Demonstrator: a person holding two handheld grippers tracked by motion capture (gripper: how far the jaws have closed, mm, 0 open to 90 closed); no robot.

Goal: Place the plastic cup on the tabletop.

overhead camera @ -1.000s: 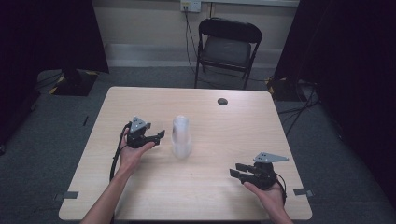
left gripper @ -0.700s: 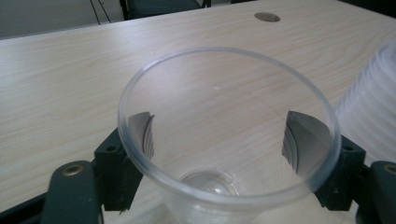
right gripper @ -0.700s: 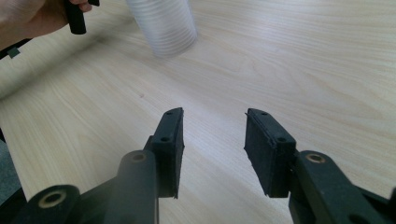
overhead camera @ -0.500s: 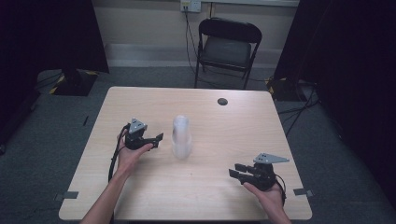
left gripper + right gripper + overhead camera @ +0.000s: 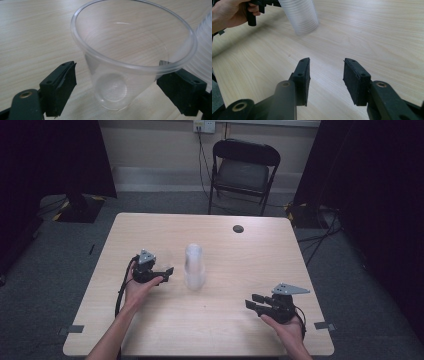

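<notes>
Dark curtains and a black folding chair are seen behind the pale wood-grain table, on which a tall stack of clear ribbed plastic cups stands upright near the middle. Just beside the stack, on its left, a single clear plastic cup is set upright on the table and nothing is seen inside it. The left claw has just been opening; its pads are spread to either side of the cup's lower wall, apart from it, so the cup is released. The right claw is held half spread over bare wood, well apart from the cups, grasping nothing. The cup is judged very light, thin-walled and easily crushed or tipped; a gentle hold below the stiffer rolled rim would be suited
</notes>
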